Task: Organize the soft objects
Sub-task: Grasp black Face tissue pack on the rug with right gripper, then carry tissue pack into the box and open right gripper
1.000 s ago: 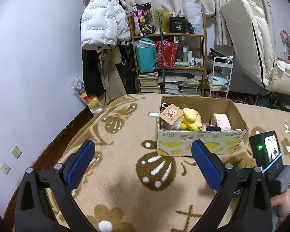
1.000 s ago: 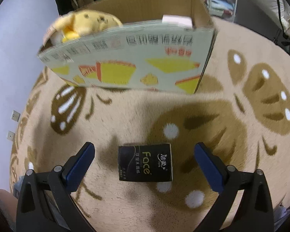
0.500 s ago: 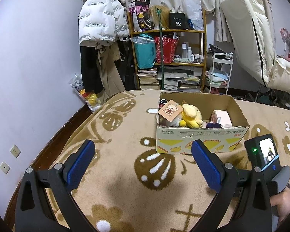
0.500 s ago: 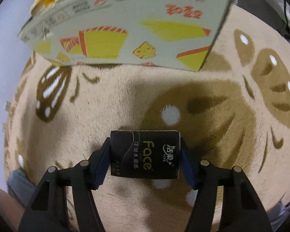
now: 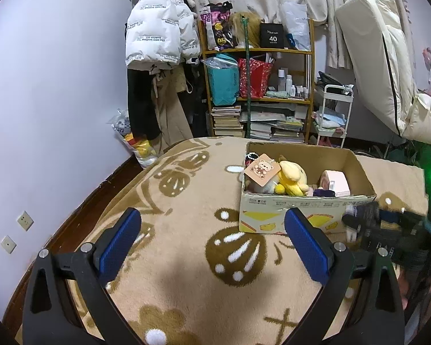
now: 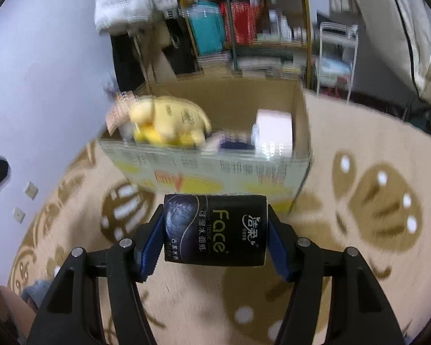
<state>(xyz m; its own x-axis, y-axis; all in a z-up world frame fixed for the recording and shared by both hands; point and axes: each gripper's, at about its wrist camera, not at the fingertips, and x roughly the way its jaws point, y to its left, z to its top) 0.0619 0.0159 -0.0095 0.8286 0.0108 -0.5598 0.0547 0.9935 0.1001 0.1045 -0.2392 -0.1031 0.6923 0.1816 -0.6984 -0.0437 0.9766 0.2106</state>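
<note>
My right gripper is shut on a black "Face" tissue pack and holds it above the blanket, just in front of the cardboard box. The box holds a yellow plush toy, a pink tissue pack and other soft items. In the left wrist view the box sits ahead and right, with the yellow plush inside. My left gripper is open and empty over the blanket. The right gripper with the pack shows blurred at the right.
A beige blanket with brown patterns covers the surface. A cluttered shelf, hanging white jacket, white cart and leaning mattress stand behind. The wall is at the left.
My right gripper closed on the tissue pack and lifted it off the blanket, tilting up toward the box. The left gripper rose slightly and stayed open.
</note>
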